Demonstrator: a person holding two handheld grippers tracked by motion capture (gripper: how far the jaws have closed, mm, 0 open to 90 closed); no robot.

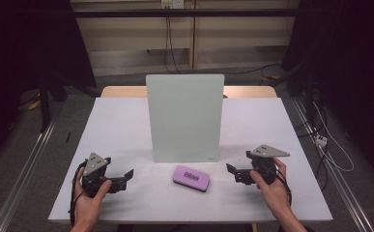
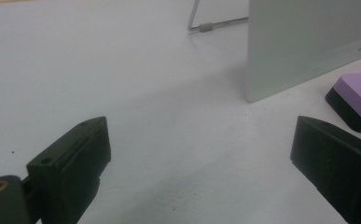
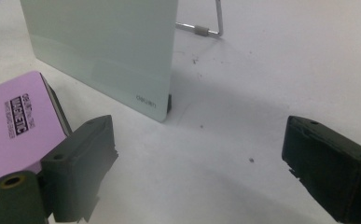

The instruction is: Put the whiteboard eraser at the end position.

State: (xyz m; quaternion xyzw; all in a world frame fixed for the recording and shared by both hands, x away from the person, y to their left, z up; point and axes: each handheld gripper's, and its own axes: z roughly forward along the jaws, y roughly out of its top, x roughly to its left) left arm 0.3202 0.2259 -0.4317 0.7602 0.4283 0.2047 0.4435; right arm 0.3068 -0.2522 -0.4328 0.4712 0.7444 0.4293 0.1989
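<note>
Lying flat on the white table [image 1: 126,125]: purple magnetic eraser [image 1: 191,177], just in front of the upright glass board [image 1: 184,116] and near its lower right corner, apart from it. Resting between the two hand-held tools, long axis running roughly left to right across the table, slightly skewed.

Left gripper [image 1: 126,175]: sitting on the table to the eraser's left, jaws standing wide apart, gripping nothing; eraser appearing at the far right edge of the left gripper view [image 2: 357,100].

Right gripper [image 1: 234,172]: sitting to the eraser's right, jaws likewise spread and empty, pointing inward; eraser [image 3: 17,123] lying just beyond its left jaw in the right gripper view.

Judging by the high view, right gripper looking somewhat nearer; closing across the short width, not the long axis, likely suiting the jaw span.
</note>
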